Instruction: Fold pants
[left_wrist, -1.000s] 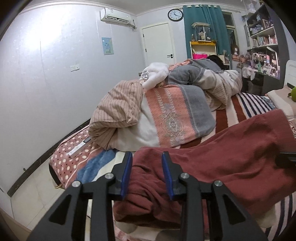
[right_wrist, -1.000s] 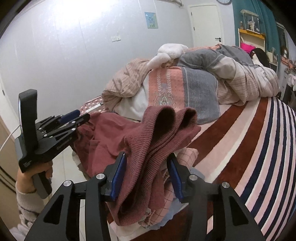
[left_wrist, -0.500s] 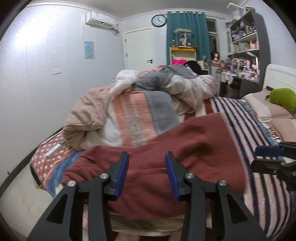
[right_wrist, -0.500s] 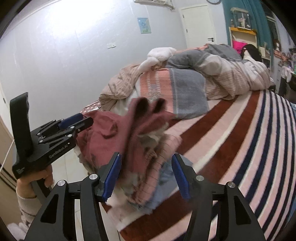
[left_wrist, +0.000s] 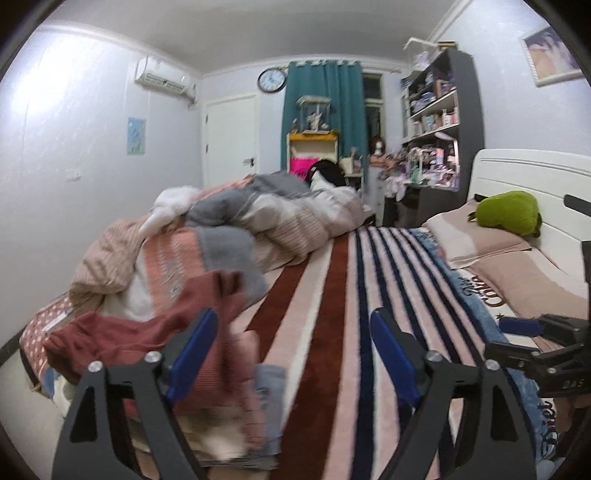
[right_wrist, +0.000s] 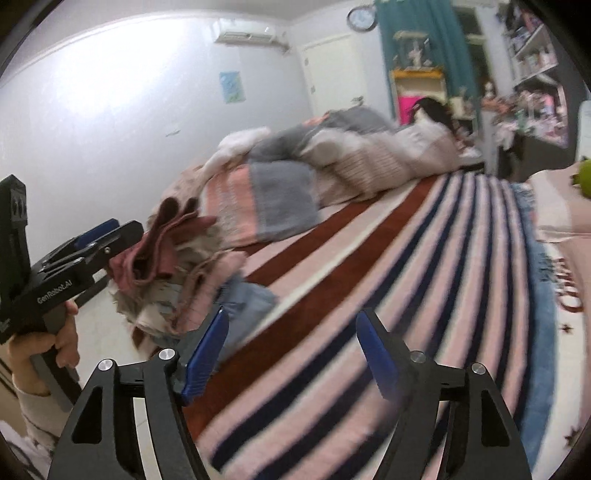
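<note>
The dark red knit pants (left_wrist: 147, 328) lie crumpled on a pile of clothes (left_wrist: 236, 413) at the bed's near left corner; in the right wrist view the pants (right_wrist: 162, 240) sit on the same pile (right_wrist: 192, 295). My left gripper (left_wrist: 291, 358) is open and empty, just right of the pile. My right gripper (right_wrist: 291, 358) is open and empty over the striped blanket (right_wrist: 406, 277). The left gripper also shows in the right wrist view (right_wrist: 96, 240), beside the pants.
A heap of quilts and blankets (left_wrist: 236, 236) fills the far left of the bed. Pillows (left_wrist: 491, 254) and a green plush (left_wrist: 506, 212) lie by the white headboard (left_wrist: 535, 173). Shelves (left_wrist: 439, 122) stand at the back right. The floor (right_wrist: 122, 343) lies left of the bed.
Both grippers have opened and let go of the red pants, which dropped onto the clothes pile. Both grippers have swung right, toward the striped blanket.
</note>
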